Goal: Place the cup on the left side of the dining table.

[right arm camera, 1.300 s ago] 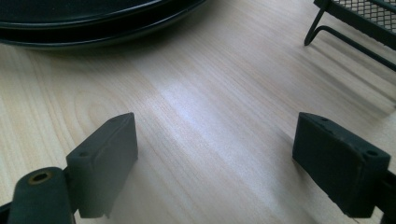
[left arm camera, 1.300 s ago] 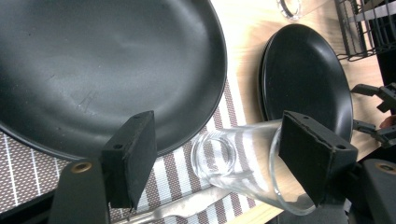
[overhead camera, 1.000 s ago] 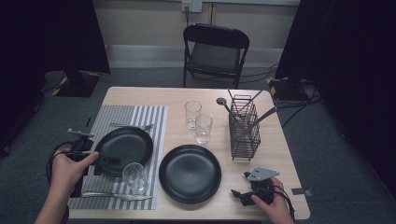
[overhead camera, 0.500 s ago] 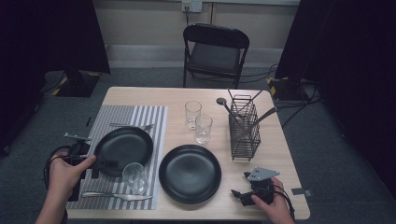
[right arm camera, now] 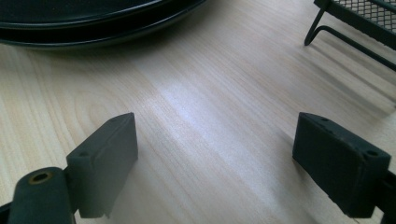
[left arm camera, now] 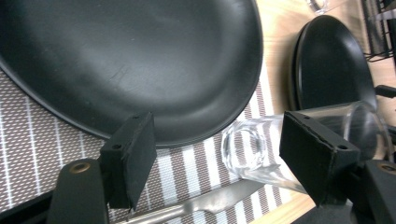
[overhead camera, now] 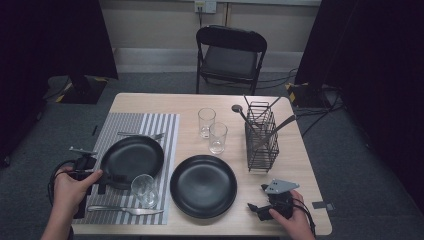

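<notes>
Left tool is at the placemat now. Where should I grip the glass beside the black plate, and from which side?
Grip the glass across its straight wall, low to mid-height, approaching level from the person's left, where the left tool already sits open. It stands upright on the placemat, and the plate and knife crowd the other sides.

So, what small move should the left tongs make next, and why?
Probably ease forward and turn a little toward the glass. The left tongs stand open beside the black plate on the striped mat, and the glass sits off-centre by one jaw, not yet gripped.
</notes>
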Available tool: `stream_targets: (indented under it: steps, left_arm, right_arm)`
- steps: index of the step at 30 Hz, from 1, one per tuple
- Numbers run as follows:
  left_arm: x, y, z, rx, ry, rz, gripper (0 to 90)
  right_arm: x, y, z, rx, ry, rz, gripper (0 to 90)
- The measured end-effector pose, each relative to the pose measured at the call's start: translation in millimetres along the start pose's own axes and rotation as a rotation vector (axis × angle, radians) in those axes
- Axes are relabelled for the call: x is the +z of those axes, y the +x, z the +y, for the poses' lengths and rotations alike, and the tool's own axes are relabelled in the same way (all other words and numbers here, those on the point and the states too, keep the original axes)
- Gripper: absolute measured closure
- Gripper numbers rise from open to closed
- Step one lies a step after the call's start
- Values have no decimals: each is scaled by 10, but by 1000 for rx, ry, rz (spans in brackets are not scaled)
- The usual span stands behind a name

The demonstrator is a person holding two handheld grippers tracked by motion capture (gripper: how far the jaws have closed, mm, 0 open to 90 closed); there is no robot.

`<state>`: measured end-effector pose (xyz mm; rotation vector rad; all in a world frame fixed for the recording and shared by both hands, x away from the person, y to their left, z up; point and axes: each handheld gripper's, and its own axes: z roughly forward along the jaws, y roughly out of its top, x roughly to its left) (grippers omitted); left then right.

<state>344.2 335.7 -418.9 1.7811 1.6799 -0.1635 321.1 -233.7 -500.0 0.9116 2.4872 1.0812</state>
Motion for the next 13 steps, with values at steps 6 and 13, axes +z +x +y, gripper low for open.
stream_targets:
  steps: [6,13]
  left_arm:
    - [-17,14,-23,2,-19,-9,251]
    - [-34,31,-60,30,-22,34,247]
  right_arm:
    - [-1,0,0,0,1,1,131]
    - [1,-2,0,0,-1,5,131]
